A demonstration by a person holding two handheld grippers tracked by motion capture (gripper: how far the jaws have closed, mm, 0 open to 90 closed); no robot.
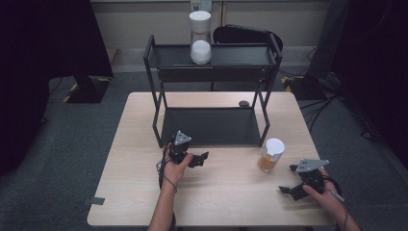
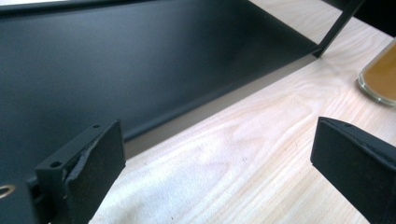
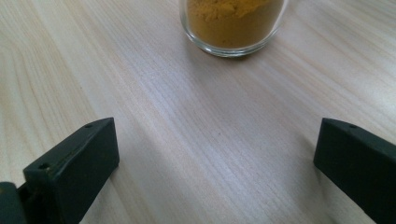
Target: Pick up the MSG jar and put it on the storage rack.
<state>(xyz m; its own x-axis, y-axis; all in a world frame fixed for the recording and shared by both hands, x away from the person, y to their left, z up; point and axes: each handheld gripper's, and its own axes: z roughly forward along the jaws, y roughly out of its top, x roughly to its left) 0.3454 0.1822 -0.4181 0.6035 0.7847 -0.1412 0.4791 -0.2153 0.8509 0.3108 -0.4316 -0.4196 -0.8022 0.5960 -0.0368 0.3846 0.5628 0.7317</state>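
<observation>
Two hands entered from the near edge of the high view, each holding one gripper. On the left, the left gripper (image 1: pixel 198 159) lay near the front edge of the rack's lower shelf, its jaws spread wide and holding nothing. On the right, the right gripper (image 1: pixel 290 179) rested near the table's right corner, its jaws likewise spread wide and empty.

Two jars were counted. One glass jar (image 1: pixel 272 155), round, clear-walled and capped with a white lid, held an orange-brown powder; it stood on the table just right of the rack's near right leg, between the two grippers and nearer the right one. In the right gripper view this jar (image 3: pixel 232 25) stood straight ahead of the open jaws, apart from them, with bare tabletop between. A second jar (image 1: pixel 200 37), tall, white-lidded and holding a white filling, stood on the top shelf.

One rack (image 1: pixel 211 126), of matte black metal with two flat shelves and thin square legs, occupied the far half of the table. One small dark object (image 1: pixel 244 103), too small to identify, lay behind the rack. One table (image 1: pixel 134 168), of pale wood grain, rectangular with rounded corners, carried everything.
</observation>
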